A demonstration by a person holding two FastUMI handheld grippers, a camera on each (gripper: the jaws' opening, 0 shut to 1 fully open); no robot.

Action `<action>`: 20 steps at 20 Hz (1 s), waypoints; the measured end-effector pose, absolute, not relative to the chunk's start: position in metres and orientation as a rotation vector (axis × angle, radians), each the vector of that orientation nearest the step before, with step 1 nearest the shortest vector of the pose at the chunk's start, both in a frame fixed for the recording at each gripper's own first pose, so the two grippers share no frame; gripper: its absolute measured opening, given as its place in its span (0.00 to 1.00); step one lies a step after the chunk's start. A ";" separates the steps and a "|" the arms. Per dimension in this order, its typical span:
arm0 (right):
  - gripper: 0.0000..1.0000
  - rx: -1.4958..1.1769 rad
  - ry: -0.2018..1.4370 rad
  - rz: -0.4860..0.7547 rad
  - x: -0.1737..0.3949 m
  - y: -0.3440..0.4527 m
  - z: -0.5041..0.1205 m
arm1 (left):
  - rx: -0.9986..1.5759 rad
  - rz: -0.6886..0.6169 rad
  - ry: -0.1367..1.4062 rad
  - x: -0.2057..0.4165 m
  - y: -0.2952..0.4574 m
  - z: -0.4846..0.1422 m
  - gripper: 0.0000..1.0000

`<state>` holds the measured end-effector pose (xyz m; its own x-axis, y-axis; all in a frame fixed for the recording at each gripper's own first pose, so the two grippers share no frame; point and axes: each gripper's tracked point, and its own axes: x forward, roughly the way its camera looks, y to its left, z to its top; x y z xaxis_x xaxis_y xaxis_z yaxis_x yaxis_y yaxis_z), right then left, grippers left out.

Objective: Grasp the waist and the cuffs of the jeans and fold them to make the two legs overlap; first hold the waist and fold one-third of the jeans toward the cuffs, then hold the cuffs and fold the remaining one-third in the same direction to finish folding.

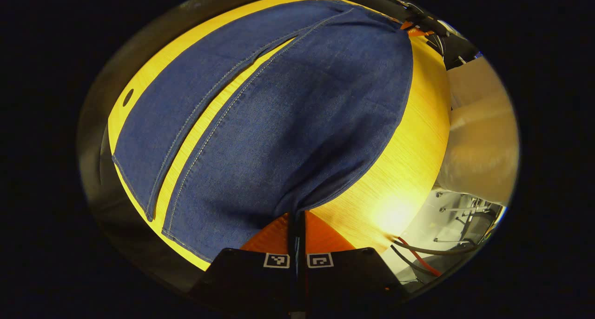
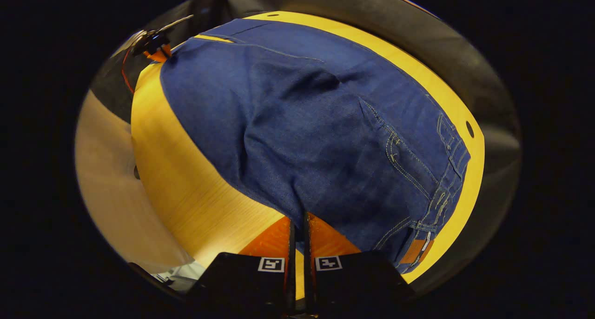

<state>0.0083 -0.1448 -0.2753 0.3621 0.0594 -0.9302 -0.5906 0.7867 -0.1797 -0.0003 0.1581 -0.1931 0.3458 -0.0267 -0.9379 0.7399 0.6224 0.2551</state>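
Blue jeans (image 1: pixel 297 123) lie flat on a yellow wooden table (image 1: pixel 409 161), the two legs side by side with a narrow strip of table between them. My left gripper (image 1: pixel 296 221) is shut on the near leg's side edge, close to the cuffs (image 1: pixel 186 242); the cloth puckers toward its fingers. In the right gripper view the waist end of the jeans (image 2: pixel 316 123) shows a pocket, belt loops and a brown patch (image 2: pixel 417 250). My right gripper (image 2: pixel 297 228) is shut on the same near edge by the waist. Each gripper appears far off in the other's view: the right gripper (image 1: pixel 418 27), the left gripper (image 2: pixel 151 42).
A bare strip of table (image 2: pixel 186 179) runs along the near edge. Beyond it is pale floor (image 1: pixel 483 133) with cables (image 1: pixel 418 256) and a metal frame. Round holes (image 1: pixel 128 97) (image 2: pixel 470 129) sit near the table's far corners. Dark cloth borders the far side.
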 end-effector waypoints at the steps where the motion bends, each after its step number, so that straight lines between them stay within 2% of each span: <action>1: 0.09 -0.546 1.142 0.425 0.006 -0.146 -0.268 | 0.764 -0.564 1.114 0.000 0.157 -0.193 0.00; 2: 0.03 -0.546 1.133 0.407 0.009 -0.146 -0.276 | 0.762 -0.556 1.104 0.000 0.158 -0.192 0.00; 5: 0.03 -0.474 1.135 0.303 0.007 -0.147 -0.270 | 0.736 -0.497 1.060 0.001 0.157 -0.187 0.00; 6: 0.00 -0.449 1.112 0.278 0.011 -0.144 -0.264 | 0.728 -0.479 1.052 -0.002 0.157 -0.183 0.00; 9: 0.02 -0.427 1.042 0.218 0.023 -0.145 -0.236 | 0.716 -0.421 0.980 0.007 0.148 -0.153 0.00; 13: 0.00 -0.448 0.924 0.142 0.058 -0.145 -0.190 | 0.646 -0.227 0.849 0.038 0.149 -0.097 0.00; 14: 0.05 -0.443 0.899 0.120 0.068 -0.144 -0.181 | 0.626 -0.184 0.811 0.049 0.147 -0.081 0.00; 15: 0.00 -0.435 0.877 0.098 0.081 -0.145 -0.172 | 0.604 -0.142 0.774 0.062 0.147 -0.067 0.00; 16: 0.02 -0.430 0.855 0.080 0.090 -0.145 -0.164 | 0.582 -0.102 0.753 0.073 0.149 -0.060 0.00; 18: 0.00 -0.415 0.815 0.043 0.115 -0.148 -0.152 | 0.539 -0.014 0.714 0.091 0.157 -0.042 0.00; 20: 0.02 -0.401 0.766 0.008 0.140 -0.146 -0.139 | 0.526 0.051 0.649 0.110 0.154 -0.019 0.00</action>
